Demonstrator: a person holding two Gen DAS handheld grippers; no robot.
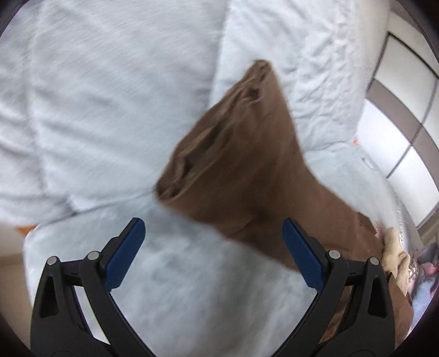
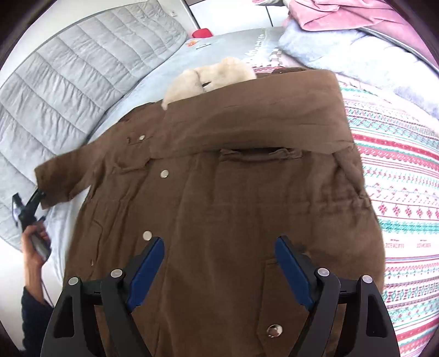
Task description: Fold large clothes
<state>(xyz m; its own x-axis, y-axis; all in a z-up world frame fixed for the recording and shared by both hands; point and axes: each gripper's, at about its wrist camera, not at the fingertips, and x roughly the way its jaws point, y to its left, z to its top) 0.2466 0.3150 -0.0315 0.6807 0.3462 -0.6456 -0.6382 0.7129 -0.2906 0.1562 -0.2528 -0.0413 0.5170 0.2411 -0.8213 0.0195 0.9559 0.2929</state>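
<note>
A large brown coat [image 2: 233, 192] with snap buttons and a cream fur collar [image 2: 211, 79] lies front up on the bed. One sleeve is folded across its chest [image 2: 247, 123]. The other sleeve [image 1: 241, 153] stretches out over the pale quilt, its cuff open and blurred. My left gripper [image 1: 212, 236] is open just short of that cuff, holding nothing; it also shows in the right wrist view [image 2: 35, 200] at the sleeve end. My right gripper [image 2: 219, 258] is open above the coat's lower front.
A grey quilted duvet [image 2: 68, 90] lies left of the coat. A patterned striped blanket [image 2: 397, 178] lies to its right. Pink and lilac clothes [image 2: 329, 24] are piled at the far right. A small red object [image 2: 201, 33] sits at the bed's far end.
</note>
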